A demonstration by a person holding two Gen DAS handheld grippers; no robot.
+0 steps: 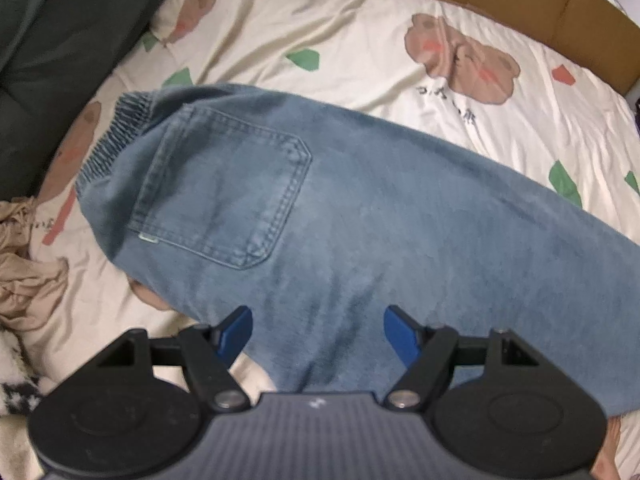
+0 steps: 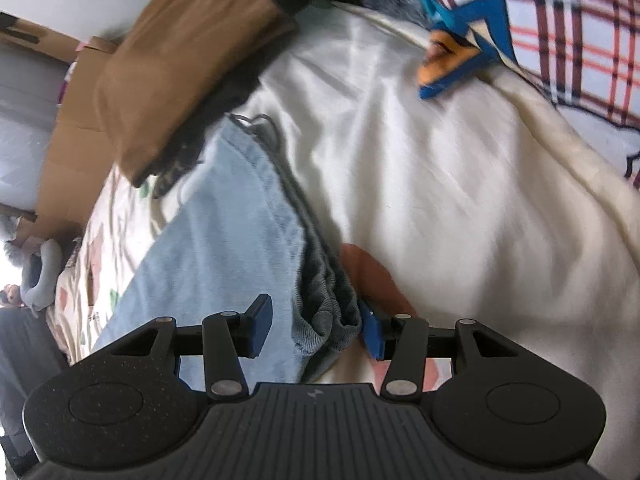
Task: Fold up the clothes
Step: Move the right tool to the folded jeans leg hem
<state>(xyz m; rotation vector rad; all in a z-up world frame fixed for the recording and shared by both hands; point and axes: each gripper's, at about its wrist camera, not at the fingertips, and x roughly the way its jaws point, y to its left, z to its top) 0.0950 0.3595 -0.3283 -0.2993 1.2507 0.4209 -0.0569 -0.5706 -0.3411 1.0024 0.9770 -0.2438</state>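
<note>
Hovering your left gripper (image 1: 318, 334) wide open over the faded blue denim jeans (image 1: 360, 216) mid-frame on the cream printed bedsheet (image 1: 360, 32); your right gripper (image 2: 316, 330) is straddling their ribbed waistband (image 2: 324, 300), pads not clearly pressing.

A bed covered by a cream bedsheet (image 1: 360, 32) printed with brown bears. Blue jeans (image 1: 360, 208) lie flat across it; crumpled tan fabric (image 1: 24, 272) lies at its edge.

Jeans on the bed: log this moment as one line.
jeans: flat on bedsheet | left gripper: open above jeans | right gripper: open around cuff
</note>
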